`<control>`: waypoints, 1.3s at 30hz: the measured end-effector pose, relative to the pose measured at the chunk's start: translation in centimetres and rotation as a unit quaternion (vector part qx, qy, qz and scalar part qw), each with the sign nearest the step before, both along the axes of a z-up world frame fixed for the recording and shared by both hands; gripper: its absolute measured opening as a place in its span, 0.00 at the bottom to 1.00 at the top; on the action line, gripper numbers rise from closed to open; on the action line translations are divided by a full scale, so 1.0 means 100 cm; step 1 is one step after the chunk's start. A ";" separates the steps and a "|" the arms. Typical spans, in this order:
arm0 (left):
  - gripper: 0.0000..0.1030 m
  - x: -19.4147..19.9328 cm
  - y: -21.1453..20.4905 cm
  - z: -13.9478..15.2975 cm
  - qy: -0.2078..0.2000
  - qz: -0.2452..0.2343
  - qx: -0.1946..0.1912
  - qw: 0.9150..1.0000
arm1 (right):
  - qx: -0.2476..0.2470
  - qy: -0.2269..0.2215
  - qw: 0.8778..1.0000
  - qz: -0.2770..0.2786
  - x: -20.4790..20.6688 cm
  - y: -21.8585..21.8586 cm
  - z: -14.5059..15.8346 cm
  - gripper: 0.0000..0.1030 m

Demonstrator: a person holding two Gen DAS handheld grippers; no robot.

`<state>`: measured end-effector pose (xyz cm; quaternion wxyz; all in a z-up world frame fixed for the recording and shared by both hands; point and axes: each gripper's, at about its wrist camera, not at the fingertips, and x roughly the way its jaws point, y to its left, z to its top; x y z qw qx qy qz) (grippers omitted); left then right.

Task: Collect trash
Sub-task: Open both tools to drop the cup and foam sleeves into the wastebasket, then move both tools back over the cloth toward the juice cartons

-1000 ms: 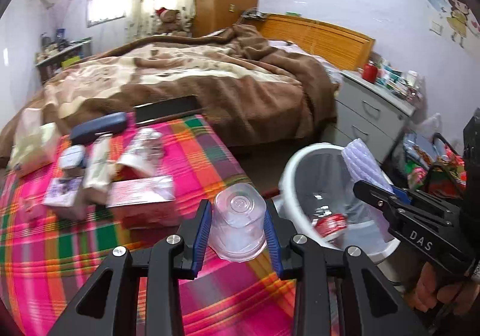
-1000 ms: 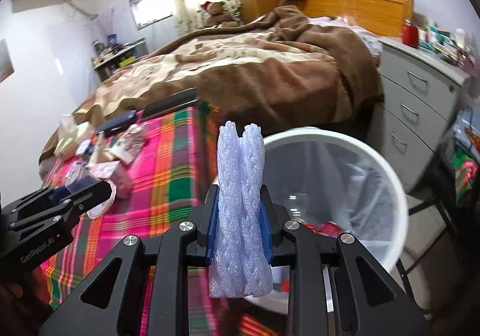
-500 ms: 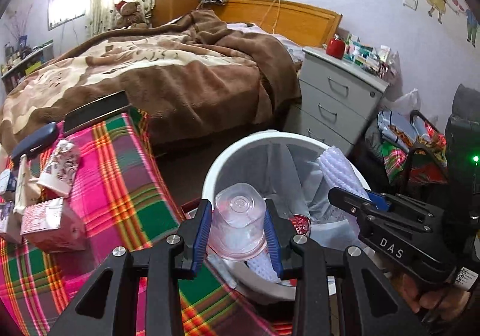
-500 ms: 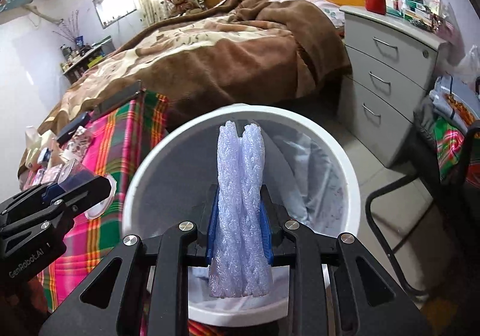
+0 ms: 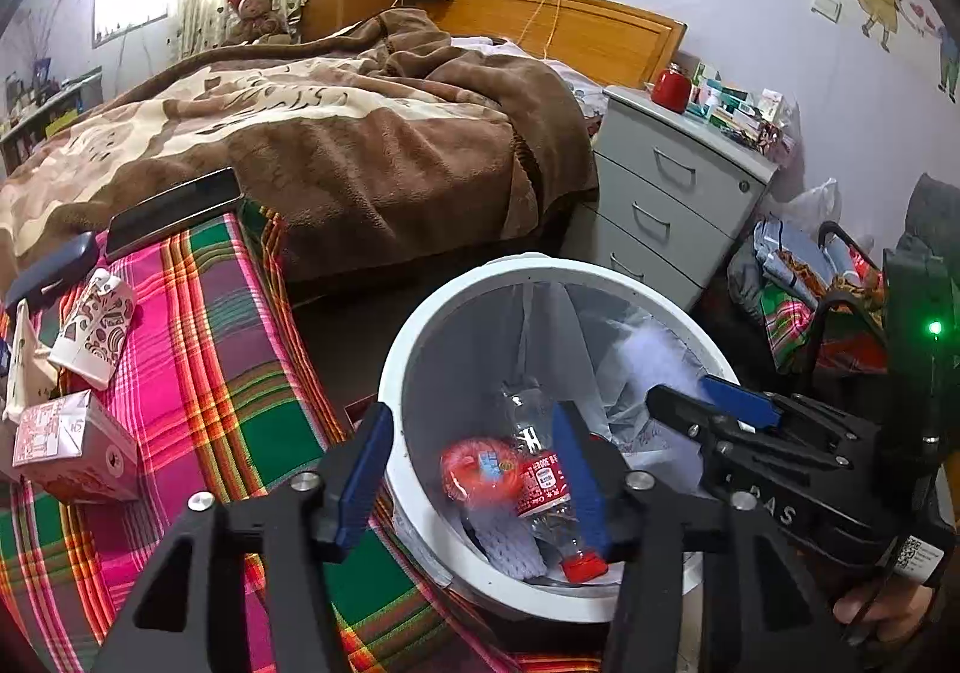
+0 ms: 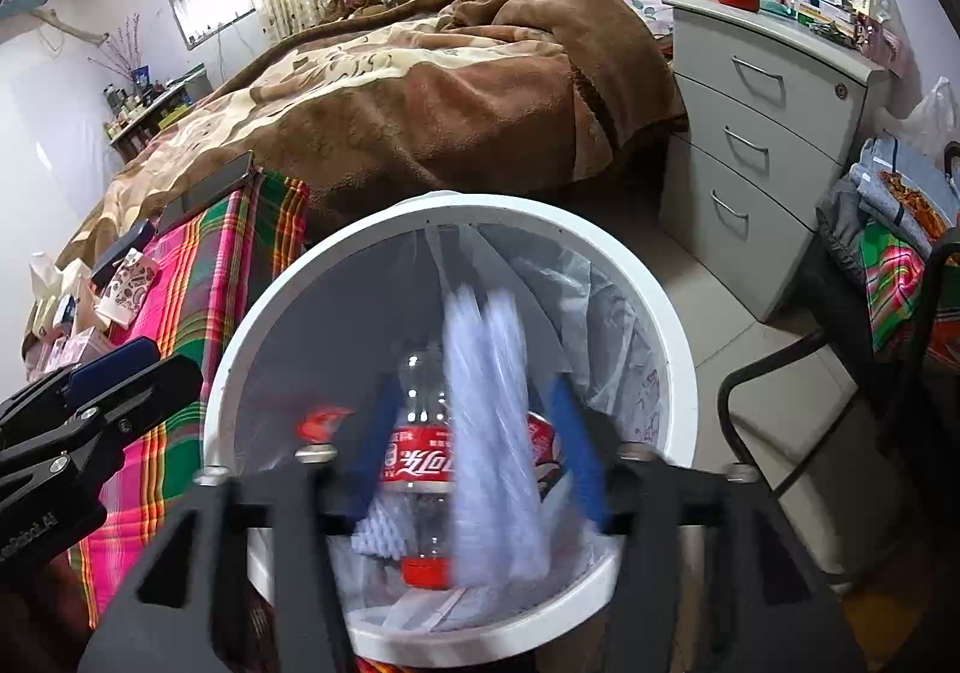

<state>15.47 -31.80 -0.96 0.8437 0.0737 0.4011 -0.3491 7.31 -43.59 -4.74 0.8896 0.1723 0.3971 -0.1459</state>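
Observation:
A white trash bin [image 5: 480, 277] [image 6: 678, 349] with a clear liner stands beside the plaid-covered table. Both grippers hover over it. My left gripper [image 5: 471, 469] is open and empty, its blue pads apart over the bin. My right gripper [image 6: 474, 433] is open; the white foam net [image 6: 492, 421] is blurred between its jaws, falling into the bin. It also shows in the left wrist view [image 5: 651, 355]. In the bin lie a cola bottle [image 6: 420, 463] [image 5: 543, 487] and other red wrappers. I cannot make out the clear plastic cup.
On the plaid table [image 5: 198, 349] lie a patterned paper cup [image 5: 93, 331], a pink carton [image 5: 72, 445], a dark case and a phone. A bed with a brown blanket [image 5: 336, 132] is behind. A grey drawer unit [image 5: 672, 199] and a chair with clothes stand to the right.
Both grippers opened over the bin. The clear plastic cup left my left gripper, and the foam net slipped from my right gripper and is falling.

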 end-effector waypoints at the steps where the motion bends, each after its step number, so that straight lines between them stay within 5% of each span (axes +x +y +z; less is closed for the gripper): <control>1: 0.55 0.000 0.001 0.000 -0.001 0.003 0.002 1.000 | -0.001 -0.001 1.000 -0.001 0.000 0.000 0.001 0.57; 21: 0.59 -0.007 0.048 0.013 -0.014 0.052 -0.008 0.999 | -0.012 -0.023 1.000 0.016 -0.001 0.027 0.014 0.57; 39: 0.59 0.000 0.150 0.028 -0.039 0.150 -0.014 0.988 | -0.019 -0.048 0.994 0.092 0.024 0.084 0.024 0.57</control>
